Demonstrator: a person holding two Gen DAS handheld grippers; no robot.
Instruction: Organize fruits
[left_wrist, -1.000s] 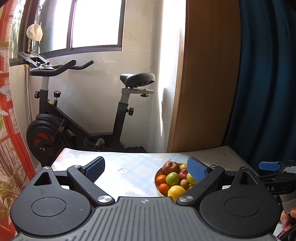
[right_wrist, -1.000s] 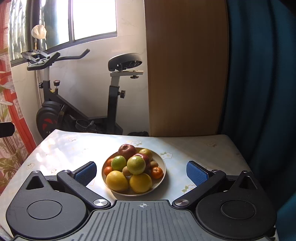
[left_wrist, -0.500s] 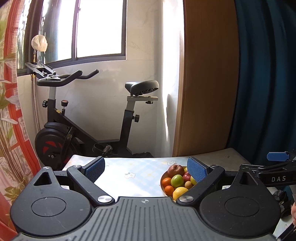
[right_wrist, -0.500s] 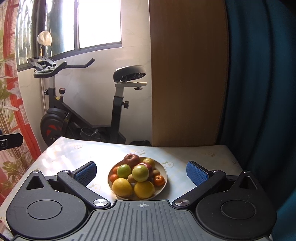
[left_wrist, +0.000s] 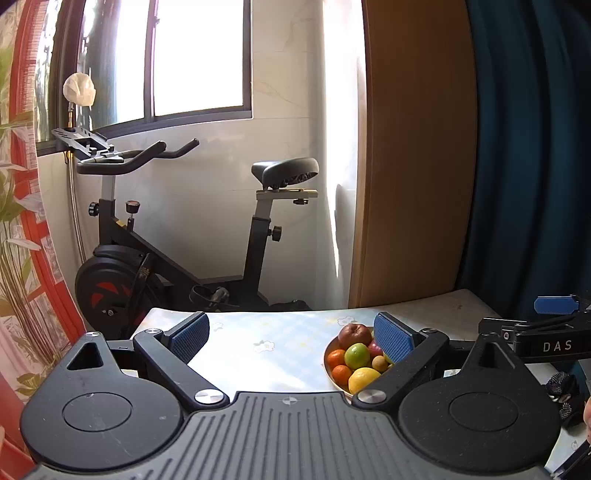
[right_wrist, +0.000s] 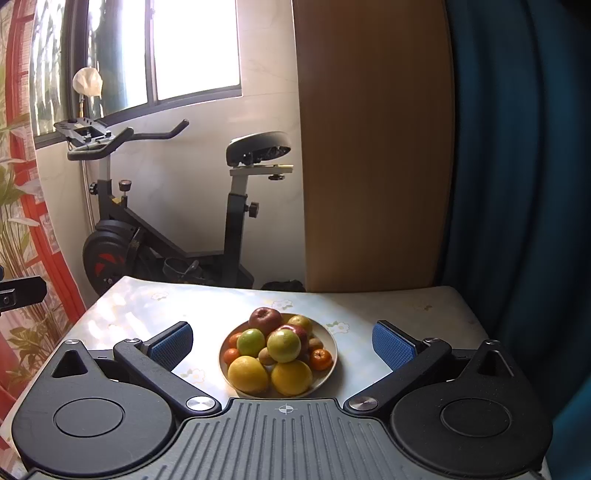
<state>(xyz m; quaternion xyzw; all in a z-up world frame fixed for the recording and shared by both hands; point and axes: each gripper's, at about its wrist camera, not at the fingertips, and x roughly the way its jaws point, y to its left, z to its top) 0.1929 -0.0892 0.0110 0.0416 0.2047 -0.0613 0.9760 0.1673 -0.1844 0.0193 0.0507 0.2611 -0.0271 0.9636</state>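
A beige plate piled with fruit sits mid-table: a red apple, green apples, two yellow citrus, small tangerines and kiwis. My right gripper is open and empty, held back from the plate, which lies between its blue pads. My left gripper is open and empty; the plate shows just left of its right pad, partly hidden by it. The right gripper's body shows at the right edge.
The table has a light floral cloth. Behind it stand an exercise bike, a wooden panel and a dark blue curtain. A red patterned curtain hangs at the left.
Both grippers have pulled back and tilted up from the table; the plate looks smaller and lower in both views. Both stay open.
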